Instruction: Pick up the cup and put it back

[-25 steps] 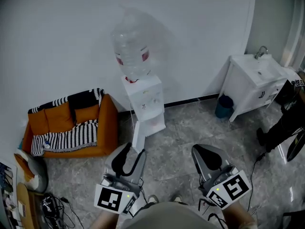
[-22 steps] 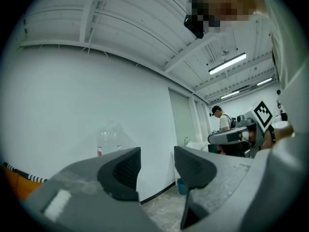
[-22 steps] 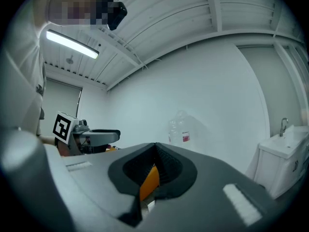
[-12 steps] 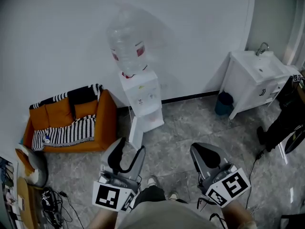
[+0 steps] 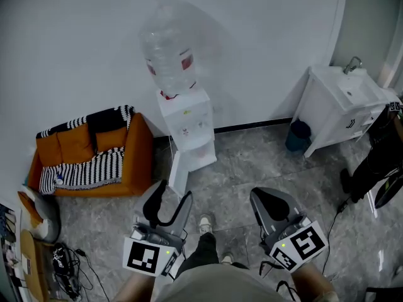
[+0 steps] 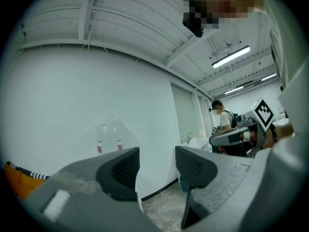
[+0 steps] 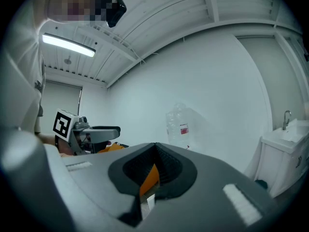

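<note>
Cup in no view, so its place is unknown; left tongs (image 6: 157,168), just opened partway, hold nothing, right tongs (image 7: 155,153) closed and empty, both level toward the far water dispenser (image 5: 187,131), presumably approaching it.

Dim, cool, even light; soft shadows in the head view. Both gripper views bulge fisheye inside black rims; a ceiling tube (image 7: 67,45) glares above the right gripper (image 7: 155,148), whose near jaws blur.

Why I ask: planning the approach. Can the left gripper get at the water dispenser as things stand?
Probably not yet: the water dispenser stands across bare floor from the left gripper. Nothing blocks the way; its jaws have just been opening, empty.
</note>
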The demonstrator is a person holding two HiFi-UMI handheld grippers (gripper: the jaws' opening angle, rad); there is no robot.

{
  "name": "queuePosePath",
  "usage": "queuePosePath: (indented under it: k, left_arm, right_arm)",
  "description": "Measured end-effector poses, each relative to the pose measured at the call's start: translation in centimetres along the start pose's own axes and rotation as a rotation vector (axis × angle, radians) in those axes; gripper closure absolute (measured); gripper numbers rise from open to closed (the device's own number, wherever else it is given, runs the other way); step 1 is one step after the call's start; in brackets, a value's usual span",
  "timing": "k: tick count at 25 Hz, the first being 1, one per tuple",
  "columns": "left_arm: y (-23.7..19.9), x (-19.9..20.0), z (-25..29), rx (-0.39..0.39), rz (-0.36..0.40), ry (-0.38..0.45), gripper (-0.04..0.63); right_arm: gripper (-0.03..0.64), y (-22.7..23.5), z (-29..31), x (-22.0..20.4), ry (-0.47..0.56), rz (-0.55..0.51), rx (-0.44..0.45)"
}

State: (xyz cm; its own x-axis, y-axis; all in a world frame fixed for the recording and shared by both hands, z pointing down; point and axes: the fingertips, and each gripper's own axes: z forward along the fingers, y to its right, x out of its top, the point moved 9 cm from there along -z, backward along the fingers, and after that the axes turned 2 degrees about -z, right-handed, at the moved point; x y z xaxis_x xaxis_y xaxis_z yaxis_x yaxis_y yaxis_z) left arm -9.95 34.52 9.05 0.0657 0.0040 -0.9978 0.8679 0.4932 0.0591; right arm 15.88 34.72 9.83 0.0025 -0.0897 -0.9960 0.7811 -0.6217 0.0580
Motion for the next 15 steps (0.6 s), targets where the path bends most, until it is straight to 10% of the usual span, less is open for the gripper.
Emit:
queuePosePath:
  k: [15]
  left_arm:
    - [-10.8,-2.8,10.7,-0.025,0.017,-0.050,0.367]
  right_arm:
    - [0.614,5.2,14.1,-0.1,-0.069,0.011,-0.035]
